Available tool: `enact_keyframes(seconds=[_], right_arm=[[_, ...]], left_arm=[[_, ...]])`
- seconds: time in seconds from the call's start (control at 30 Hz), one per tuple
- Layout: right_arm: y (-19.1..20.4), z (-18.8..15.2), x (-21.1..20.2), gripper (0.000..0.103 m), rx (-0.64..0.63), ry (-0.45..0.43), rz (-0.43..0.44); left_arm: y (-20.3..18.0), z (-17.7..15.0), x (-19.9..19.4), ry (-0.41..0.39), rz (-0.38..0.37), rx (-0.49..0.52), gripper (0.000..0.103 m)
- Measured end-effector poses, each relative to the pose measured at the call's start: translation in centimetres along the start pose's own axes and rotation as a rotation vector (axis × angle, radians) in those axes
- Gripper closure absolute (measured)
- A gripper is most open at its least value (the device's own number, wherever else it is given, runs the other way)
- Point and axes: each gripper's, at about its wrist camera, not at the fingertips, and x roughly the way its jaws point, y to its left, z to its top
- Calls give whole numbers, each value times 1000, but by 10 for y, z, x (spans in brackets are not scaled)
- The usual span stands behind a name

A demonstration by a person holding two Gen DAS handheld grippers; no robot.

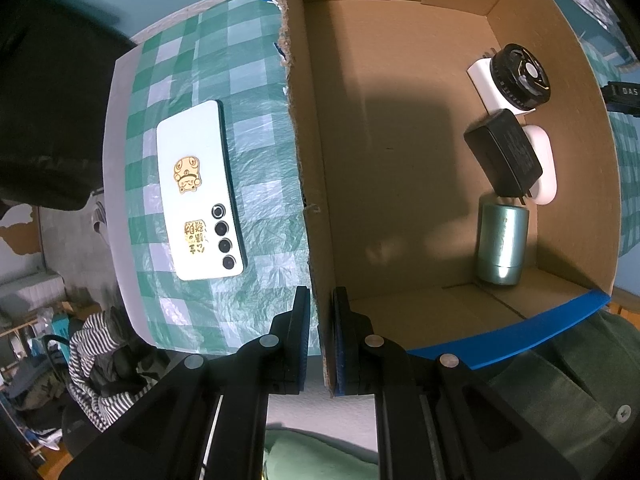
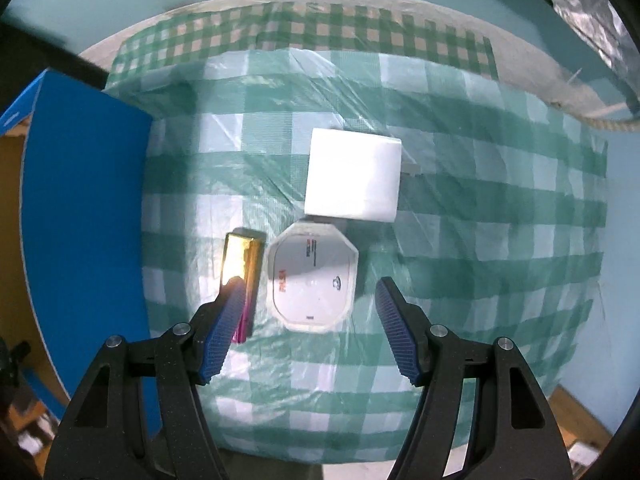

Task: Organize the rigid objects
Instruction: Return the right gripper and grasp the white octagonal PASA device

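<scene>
My left gripper is shut on the torn side wall of a cardboard box. Inside the box lie a teal cylinder, a black adapter, a white case, a black round fan and a white charger. A white phone with gold stickers lies on the checked cloth left of the box. My right gripper is open above a white octagonal device. A gold and pink bar lies by its left finger. A white cube charger lies behind.
The blue outer wall of the box stands left of the right gripper. The green checked tablecloth covers the table. Striped clothing lies below the table edge at left. A silver foil surface is at the far right.
</scene>
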Motion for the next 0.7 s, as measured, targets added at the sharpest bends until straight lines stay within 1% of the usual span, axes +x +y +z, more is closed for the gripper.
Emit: enact_keyframes(seconds=[0.23,0.43,0.5,0.7], right_arm=[[0,7,18,36,8,21,-37],[0,7,25,50,8,43,-5],[1,6,27,50,-6,40,-14],[13,3,29,50,-69,31,-79]], left_arm=[[2,0,1,1,-4,-5,92],[3,0,1,2,-7,-6,92],[3,0,1,2,-7,-6,92],[4,-1,2,2,-8,-6,92]])
